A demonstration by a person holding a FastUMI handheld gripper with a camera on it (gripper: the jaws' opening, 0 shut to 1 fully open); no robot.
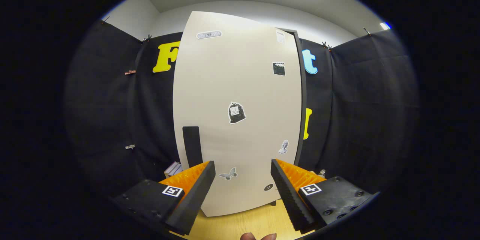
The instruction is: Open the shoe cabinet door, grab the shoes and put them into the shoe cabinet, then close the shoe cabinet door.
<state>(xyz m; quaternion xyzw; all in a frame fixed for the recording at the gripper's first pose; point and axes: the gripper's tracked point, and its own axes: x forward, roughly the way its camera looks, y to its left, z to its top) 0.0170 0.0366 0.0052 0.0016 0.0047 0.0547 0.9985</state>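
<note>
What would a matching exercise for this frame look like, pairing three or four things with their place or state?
Things:
1. hand-held gripper
2. shoe cabinet door
3. black handle
4. butterfly sticker

Descriptions:
A. dark upright bar on the door, just above the left finger
B. open, holding nothing
C. closed, pale, dotted with stickers
D. low on the door, between the fingers

Pairs: 1-B, 2-C, 3-A, 4-D

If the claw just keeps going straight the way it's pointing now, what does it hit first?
Most likely the shoe cabinet door, which fills the gap straight ahead of the open claw. It would probably meet the lower panel, to the right of the dark handle. How far off the door is cannot be judged.
</note>
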